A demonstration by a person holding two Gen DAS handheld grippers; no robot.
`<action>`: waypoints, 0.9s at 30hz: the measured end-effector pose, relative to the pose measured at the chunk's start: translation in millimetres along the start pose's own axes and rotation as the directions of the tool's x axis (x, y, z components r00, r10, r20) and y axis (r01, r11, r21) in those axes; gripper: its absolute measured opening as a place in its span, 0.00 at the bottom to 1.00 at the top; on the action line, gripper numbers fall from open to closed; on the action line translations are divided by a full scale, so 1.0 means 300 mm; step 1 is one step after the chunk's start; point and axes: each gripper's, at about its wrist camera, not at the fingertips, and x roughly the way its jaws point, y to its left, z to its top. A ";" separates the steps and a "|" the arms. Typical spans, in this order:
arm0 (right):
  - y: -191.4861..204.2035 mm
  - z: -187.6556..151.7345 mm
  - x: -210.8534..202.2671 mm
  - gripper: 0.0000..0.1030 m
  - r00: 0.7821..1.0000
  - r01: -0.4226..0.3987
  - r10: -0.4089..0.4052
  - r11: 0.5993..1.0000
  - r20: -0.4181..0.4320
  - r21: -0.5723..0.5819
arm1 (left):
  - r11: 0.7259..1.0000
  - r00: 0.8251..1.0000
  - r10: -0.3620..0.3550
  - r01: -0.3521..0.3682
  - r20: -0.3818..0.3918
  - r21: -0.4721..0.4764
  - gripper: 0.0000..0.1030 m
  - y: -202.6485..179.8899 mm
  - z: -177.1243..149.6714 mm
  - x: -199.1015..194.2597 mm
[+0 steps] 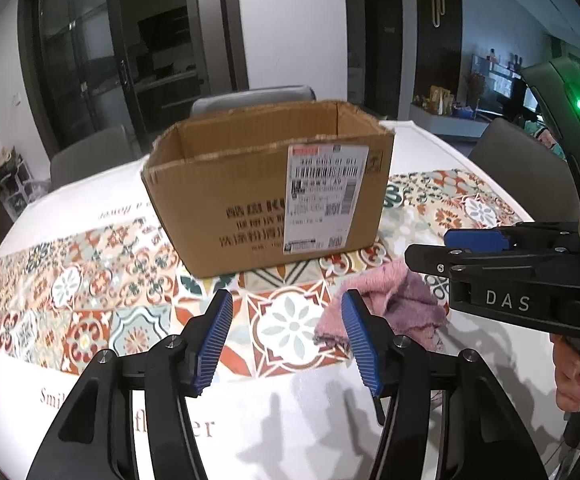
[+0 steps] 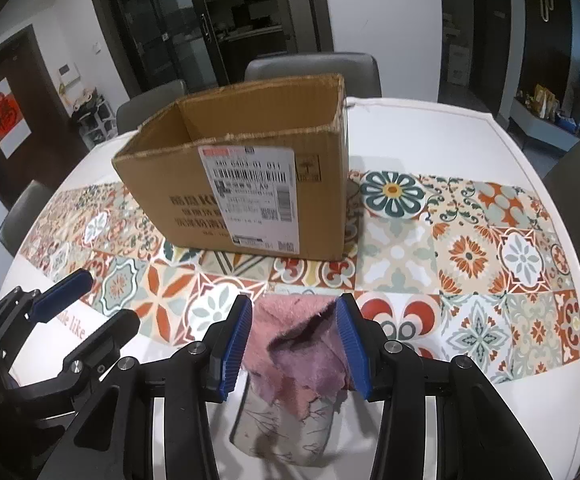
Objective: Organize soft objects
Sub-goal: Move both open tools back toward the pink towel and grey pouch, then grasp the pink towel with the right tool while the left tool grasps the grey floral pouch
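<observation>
Fingers of the left gripper (image 1: pixel 285 336) are seen parted, nothing between; "DAS" is read on the right gripper (image 1: pixel 502 264). Right wrist view: pads (image 2: pixel 350 344) flank a pink cloth (image 2: pixel 294 344) before the labelled cardboard box (image 2: pixel 245 184).

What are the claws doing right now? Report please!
Left claw open, empty. Right claw open around pink cloth, not gripping. Cardboard box open beyond, nothing blocking.
</observation>
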 end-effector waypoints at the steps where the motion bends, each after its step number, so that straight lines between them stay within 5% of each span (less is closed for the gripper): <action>1: -0.004 -0.003 0.009 0.46 1.000 -0.001 0.001 1.000 -0.008 -0.001 | 1.000 1.000 0.001 -0.001 -0.009 -0.005 0.56 -0.005 -0.011 0.008; 3: -0.013 -0.012 0.030 0.53 1.000 -0.006 0.006 1.000 -0.027 -0.002 | 1.000 1.000 0.003 -0.003 -0.028 -0.012 0.56 -0.014 -0.026 0.023; 27: -0.074 -0.055 0.264 0.60 0.981 -0.083 0.084 0.996 -0.175 0.016 | 0.998 0.990 0.024 -0.032 -0.139 -0.055 0.61 -0.066 -0.117 0.136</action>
